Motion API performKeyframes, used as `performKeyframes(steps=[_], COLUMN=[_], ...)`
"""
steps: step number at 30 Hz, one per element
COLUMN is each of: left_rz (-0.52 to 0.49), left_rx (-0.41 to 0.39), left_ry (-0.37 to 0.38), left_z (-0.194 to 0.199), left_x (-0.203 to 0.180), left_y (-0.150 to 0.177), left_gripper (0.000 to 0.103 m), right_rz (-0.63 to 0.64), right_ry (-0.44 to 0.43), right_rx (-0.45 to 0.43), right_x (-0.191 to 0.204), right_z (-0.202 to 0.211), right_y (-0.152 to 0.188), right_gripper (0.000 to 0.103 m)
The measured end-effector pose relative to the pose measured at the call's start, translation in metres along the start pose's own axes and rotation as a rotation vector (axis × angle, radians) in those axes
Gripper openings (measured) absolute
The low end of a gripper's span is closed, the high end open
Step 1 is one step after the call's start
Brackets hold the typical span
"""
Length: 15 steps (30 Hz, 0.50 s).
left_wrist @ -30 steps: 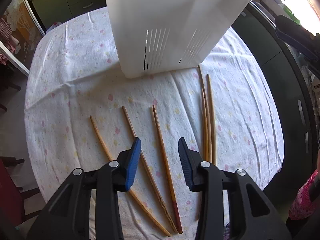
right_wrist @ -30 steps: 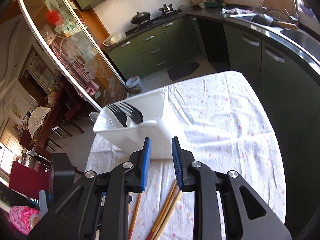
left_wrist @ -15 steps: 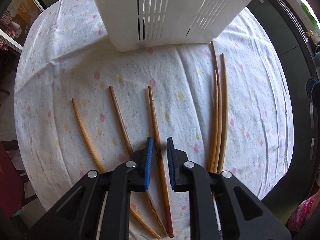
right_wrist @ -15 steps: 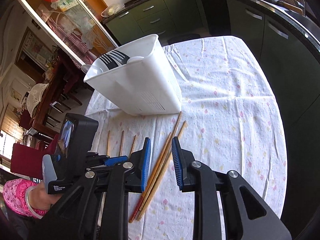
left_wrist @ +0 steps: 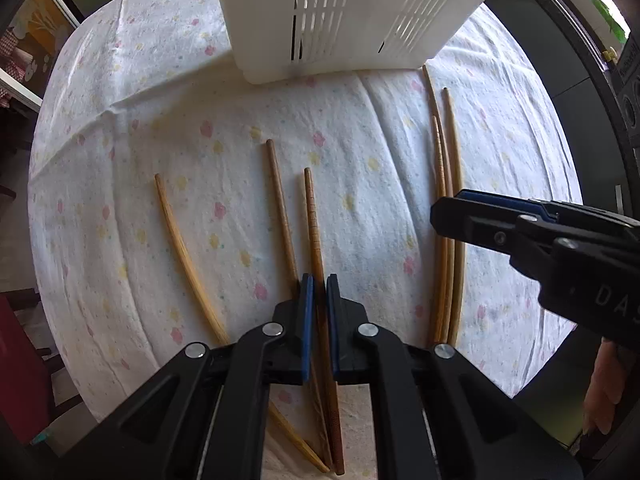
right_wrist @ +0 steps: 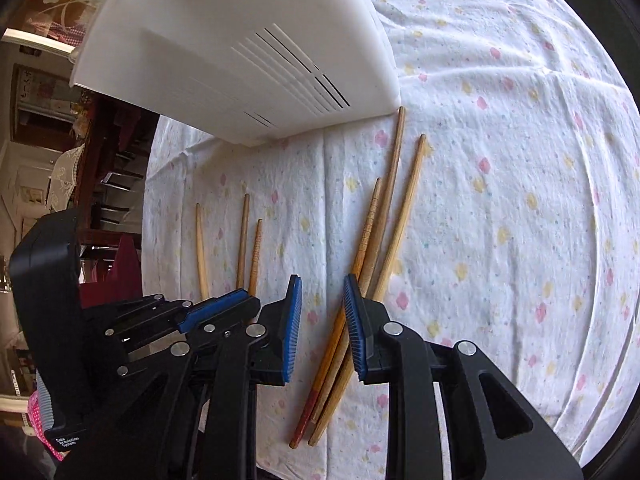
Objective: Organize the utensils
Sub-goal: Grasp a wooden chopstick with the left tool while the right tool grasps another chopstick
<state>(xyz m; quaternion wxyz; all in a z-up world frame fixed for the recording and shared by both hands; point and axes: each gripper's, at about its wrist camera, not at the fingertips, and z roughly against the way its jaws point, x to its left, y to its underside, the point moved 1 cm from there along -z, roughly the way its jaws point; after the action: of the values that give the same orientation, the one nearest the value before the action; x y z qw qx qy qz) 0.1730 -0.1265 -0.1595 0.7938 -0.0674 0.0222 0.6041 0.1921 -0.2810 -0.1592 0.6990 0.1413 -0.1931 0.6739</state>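
While my left gripper (left_wrist: 318, 288) has its blue ribbed pads nearly together around the dark brown wooden chopstick with a carved shaft (left_wrist: 314, 236), I cannot tell if the pads really press it. This chopstick lies flat on the cloth. Just beside it on the left lies a plain brown wooden chopstick (left_wrist: 280, 204), and further left, apart from it, a pale yellow curved chopstick (left_wrist: 180, 240).

My right gripper (right_wrist: 322, 312) has its jaws apart, with a clear gap between the pads. It hovers over a bundle of three long wooden chopsticks (right_wrist: 380, 240), which lie close together and cross each other at their lower ends. One of them has a red tip. The right pad is just beside the bundle; I cannot tell if it touches.

Behind all the chopsticks stands a white plastic utensil holder with narrow vent slits (left_wrist: 352, 12), smooth and a little translucent. The longest chopstick of the bundle reaches its corner.

The table is covered by a white wrinkled tablecloth with small pink and yellow flowers (right_wrist: 500, 160).

Only the right wrist view shows a dark wooden room with furniture on the left; the left wrist view shows the right gripper from the side (left_wrist: 452, 210).
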Motion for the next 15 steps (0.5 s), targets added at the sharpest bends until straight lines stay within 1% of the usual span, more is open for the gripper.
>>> performKeyframes(steps=[6,8,11,13,15], left_rz=[-0.018,-0.023,-0.022,-0.024,-0.021], left_rx=[-0.003,-0.004,-0.004,-0.003,0.000], left_ry=[0.018,0.023,0.035,0.036,0.039], left_z=[0.000,0.000,0.003,0.003,0.003], left_x=[0.007,0.008,0.012,0.013,0.014], left_y=[0.000,-0.001,-0.002,-0.003,-0.004], left_gripper=[0.007,0.007,0.007,0.007,0.007], right_rz=[-0.007,-0.009,-0.031,-0.037,-0.019], right_ry=[0.081,0.096,0.107,0.130,0.169], right_rx=[0.016,0.024,0.045,0.066,0.063], right_x=[0.006,0.006,0.016,0.022,0.031], right_z=[-0.009,-0.010,-0.021,-0.031,-0.036], right_y=[-0.002,-0.001,-0.005,-0.008,-0.007], right_gripper=[0.022,0.022,0.022,0.024,0.030])
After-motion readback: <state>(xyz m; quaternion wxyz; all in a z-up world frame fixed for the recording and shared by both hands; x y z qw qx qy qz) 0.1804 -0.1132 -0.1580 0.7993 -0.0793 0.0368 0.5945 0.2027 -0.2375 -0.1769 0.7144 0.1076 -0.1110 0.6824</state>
